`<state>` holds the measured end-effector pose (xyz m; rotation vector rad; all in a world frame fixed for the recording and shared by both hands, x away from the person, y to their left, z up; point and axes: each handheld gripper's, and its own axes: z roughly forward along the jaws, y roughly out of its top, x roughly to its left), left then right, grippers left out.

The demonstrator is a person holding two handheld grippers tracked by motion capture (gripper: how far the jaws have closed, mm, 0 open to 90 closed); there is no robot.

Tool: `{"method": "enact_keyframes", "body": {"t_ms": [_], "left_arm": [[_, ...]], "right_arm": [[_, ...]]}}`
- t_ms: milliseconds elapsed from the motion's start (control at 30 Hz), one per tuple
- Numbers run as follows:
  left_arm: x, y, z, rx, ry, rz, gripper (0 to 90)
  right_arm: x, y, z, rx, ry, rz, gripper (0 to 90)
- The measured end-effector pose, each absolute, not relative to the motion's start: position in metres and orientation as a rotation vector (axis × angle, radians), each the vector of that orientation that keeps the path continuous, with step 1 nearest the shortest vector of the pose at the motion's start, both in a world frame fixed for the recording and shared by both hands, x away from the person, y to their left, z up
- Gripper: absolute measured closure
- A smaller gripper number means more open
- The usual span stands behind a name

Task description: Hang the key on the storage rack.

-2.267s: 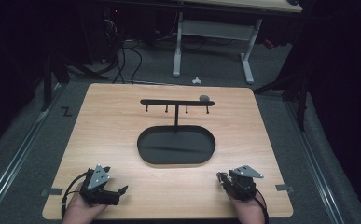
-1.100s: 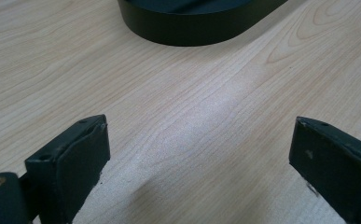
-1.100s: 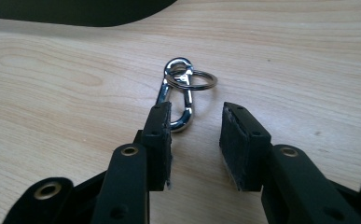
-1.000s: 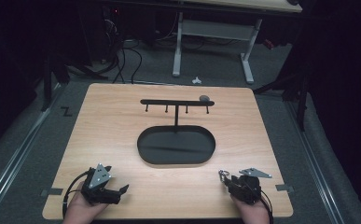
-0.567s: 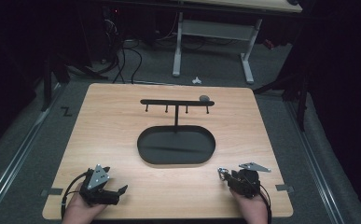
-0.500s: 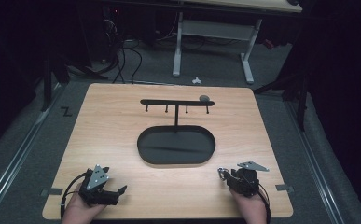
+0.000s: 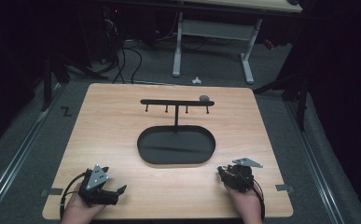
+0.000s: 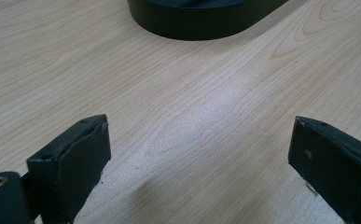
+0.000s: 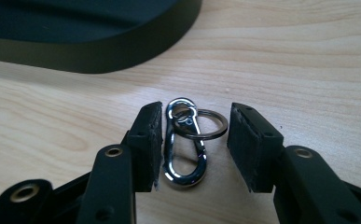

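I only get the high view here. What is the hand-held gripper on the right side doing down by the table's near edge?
Observer: Its own camera shows a silver carabiner clip lying on the table between the open jaws of the right hand-held gripper.
Operator: Just the clip?
Observer: No, a key ring is threaded through its top end.
Operator: Is it gripped?
Observer: One pad sits against the clip; the other stands apart, so not clamped.
Operator: And the left one?
Observer: The left hand-held gripper is wide open over bare wood.

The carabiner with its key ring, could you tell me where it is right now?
The carabiner lies on the table between the right gripper's open jaws, just short of the black stand's base.
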<state>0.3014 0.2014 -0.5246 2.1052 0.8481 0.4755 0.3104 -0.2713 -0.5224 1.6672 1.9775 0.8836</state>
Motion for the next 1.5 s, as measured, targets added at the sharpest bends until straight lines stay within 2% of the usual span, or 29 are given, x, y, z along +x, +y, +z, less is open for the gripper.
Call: {"method": "enact_keyframes", "body": {"t_ms": [33,300,600,733,767,1067,1233,1500], "left_arm": [[0.301,0.202,-0.524,2.103,0.847,0.477,6.2],[0.301,0.203,-0.524,2.100,0.845,0.478,6.2],[0.301,0.202,-0.524,2.109,0.843,0.471,6.3],[0.302,0.200,-0.524,2.112,0.834,0.471,6.3],[0.302,0.199,-0.524,2.118,0.832,0.468,6.3],[0.304,0.201,-0.525,2.113,0.843,0.465,6.5],[0.304,0.201,-0.525,2.114,0.841,0.463,6.5],[0.301,0.200,-0.523,2.102,0.837,0.468,6.5]], "right_arm": [[0.312,-0.271,-0.522,1.669,1.982,0.880,60.4],[0.303,-0.272,-0.515,1.650,1.968,0.892,60.6],[0.269,-0.282,-0.503,1.634,1.989,0.886,60.6],[0.264,-0.281,-0.504,1.639,1.997,0.870,60.7],[0.266,-0.281,-0.504,1.636,1.995,0.867,65.0],[0.288,-0.272,-0.503,1.605,2.003,0.840,64.5],[0.281,-0.273,-0.494,1.591,2.010,0.845,63.3],[0.264,-0.267,-0.486,1.551,2.255,0.637,58.6]]}}
